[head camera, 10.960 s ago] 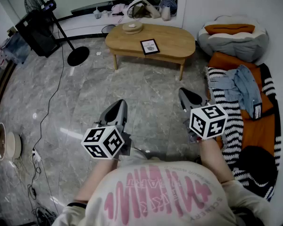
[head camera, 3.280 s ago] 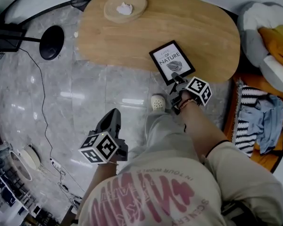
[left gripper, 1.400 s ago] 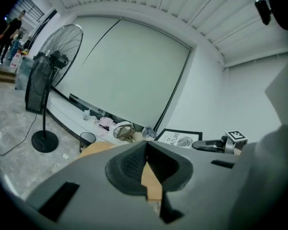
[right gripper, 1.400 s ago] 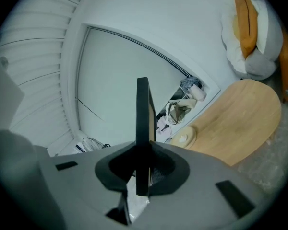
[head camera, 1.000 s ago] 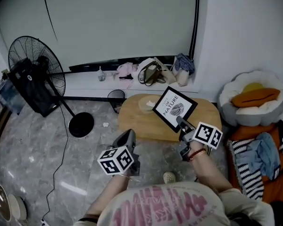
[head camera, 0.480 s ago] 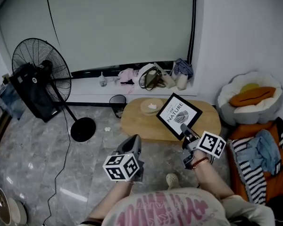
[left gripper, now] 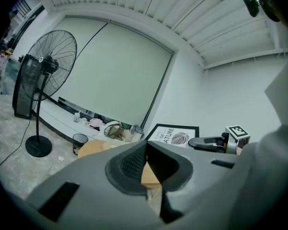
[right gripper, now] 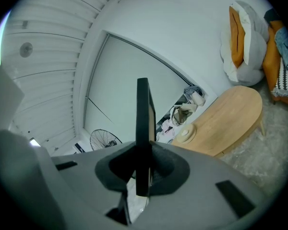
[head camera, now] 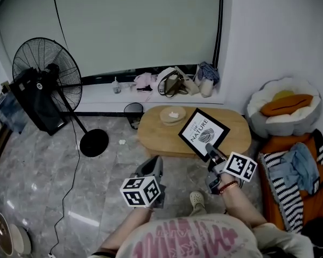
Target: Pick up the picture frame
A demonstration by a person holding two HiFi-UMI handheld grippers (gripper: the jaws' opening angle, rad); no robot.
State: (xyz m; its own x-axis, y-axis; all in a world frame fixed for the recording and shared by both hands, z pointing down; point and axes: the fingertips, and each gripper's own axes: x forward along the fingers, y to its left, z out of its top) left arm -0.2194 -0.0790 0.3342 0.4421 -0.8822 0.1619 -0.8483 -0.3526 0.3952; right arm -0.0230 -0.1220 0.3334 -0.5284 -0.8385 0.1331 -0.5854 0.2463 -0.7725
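While the right gripper (head camera: 211, 155) clamps the picture frame (head camera: 203, 134) at its near corner, the left gripper (head camera: 152, 166) sits shut and empty to its left.

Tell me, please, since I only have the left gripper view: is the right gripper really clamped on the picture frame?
Observer: Yes; its own view shows the right gripper with jaws closed on the edge of the picture frame.
Operator: Is it lifted clear?
Observer: From the head view, yes: it is held tilted in the air, the wooden table beyond it.
Operator: Anything on that table?
Observer: One round dish.
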